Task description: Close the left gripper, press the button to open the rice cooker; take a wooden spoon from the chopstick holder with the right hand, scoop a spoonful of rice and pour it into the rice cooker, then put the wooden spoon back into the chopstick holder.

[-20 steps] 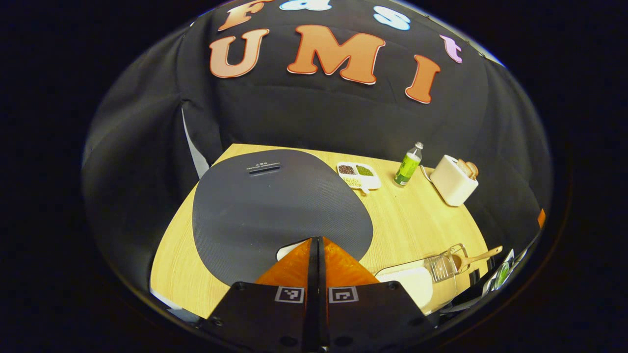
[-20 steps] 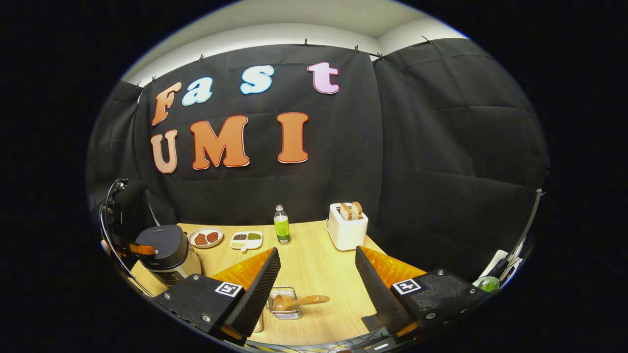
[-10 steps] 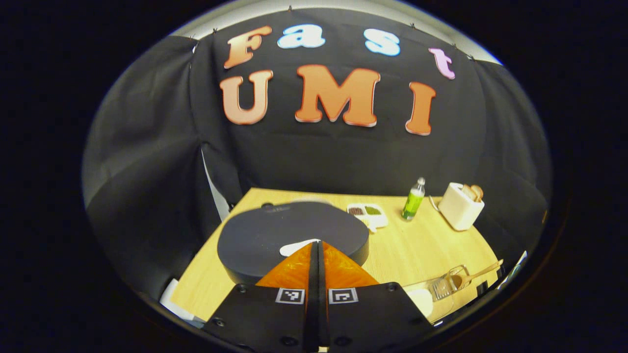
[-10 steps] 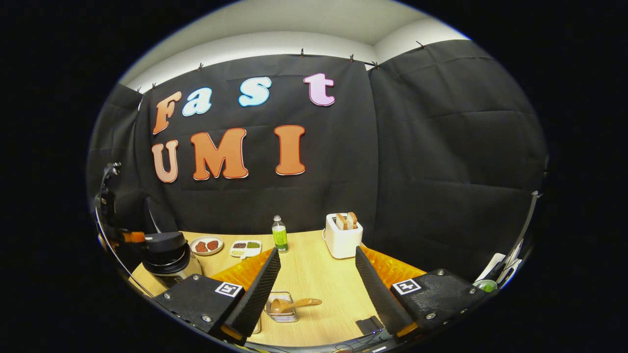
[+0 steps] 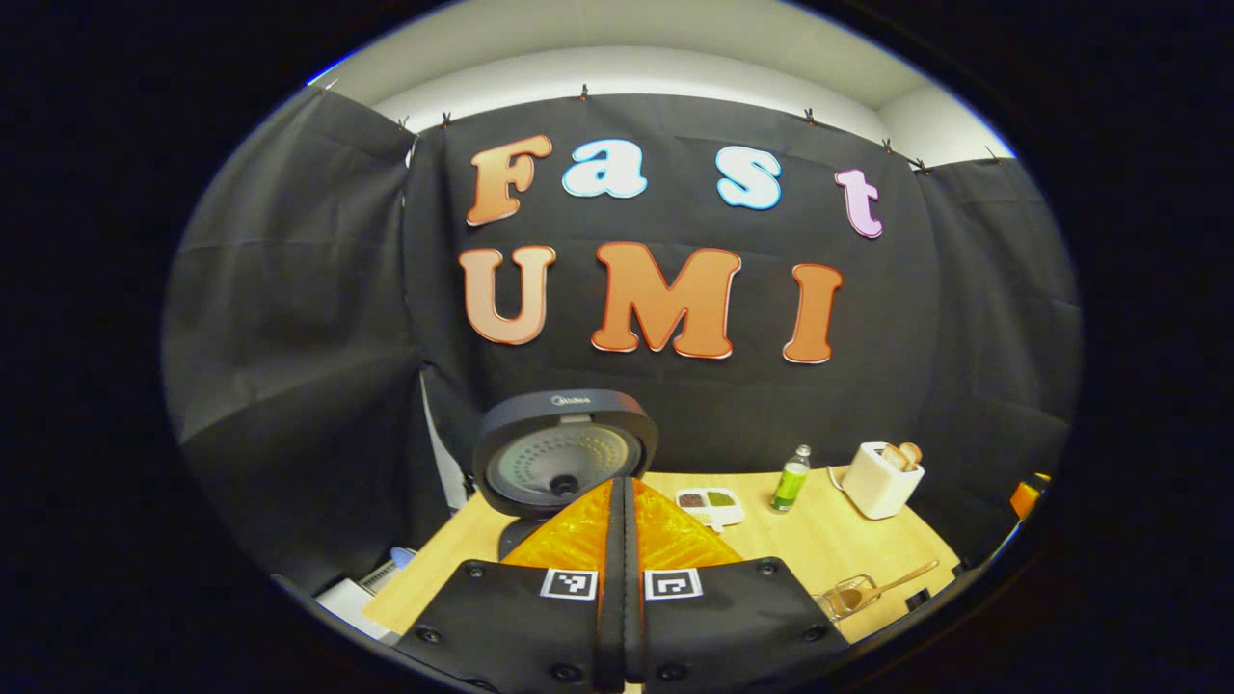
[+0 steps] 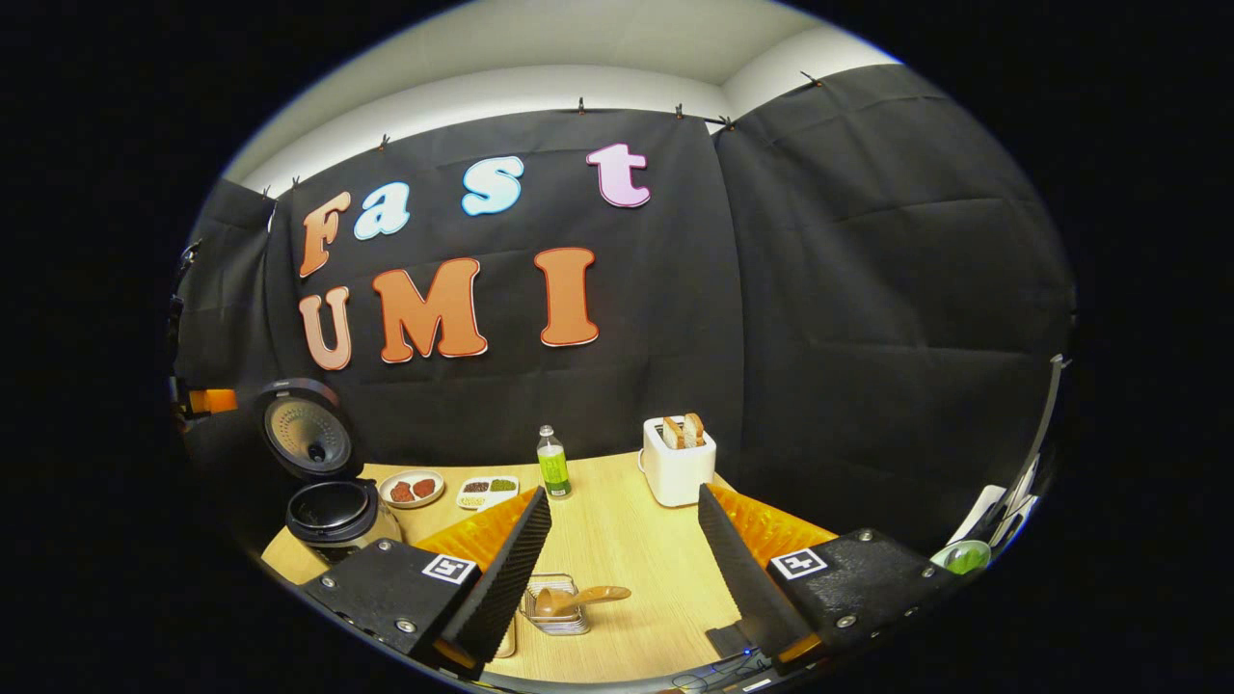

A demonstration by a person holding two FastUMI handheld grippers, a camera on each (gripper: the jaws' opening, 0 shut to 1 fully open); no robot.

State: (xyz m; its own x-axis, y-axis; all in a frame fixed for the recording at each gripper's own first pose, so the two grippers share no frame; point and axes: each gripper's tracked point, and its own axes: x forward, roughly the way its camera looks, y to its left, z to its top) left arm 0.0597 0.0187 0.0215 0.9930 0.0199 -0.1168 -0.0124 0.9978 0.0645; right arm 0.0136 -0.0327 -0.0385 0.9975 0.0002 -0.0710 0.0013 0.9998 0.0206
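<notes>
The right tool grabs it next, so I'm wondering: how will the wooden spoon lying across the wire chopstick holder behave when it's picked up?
The brown wooden spoon is probably stiff and light. It lies tilted over the rim of the wire chopstick holder, handle sticking out, so a nudge might pivot or slide it. Smooth wood may slip between the pads of the open right tool.

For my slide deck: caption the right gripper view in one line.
Open right tongs hover over the wooden spoon in its chopstick holder; the rice cooker stands with lid up.

A white toaster (image 6: 680,465) holding bread slices stands near a green-labelled plastic bottle (image 6: 552,465) on the pale wooden table (image 6: 617,540).
</notes>
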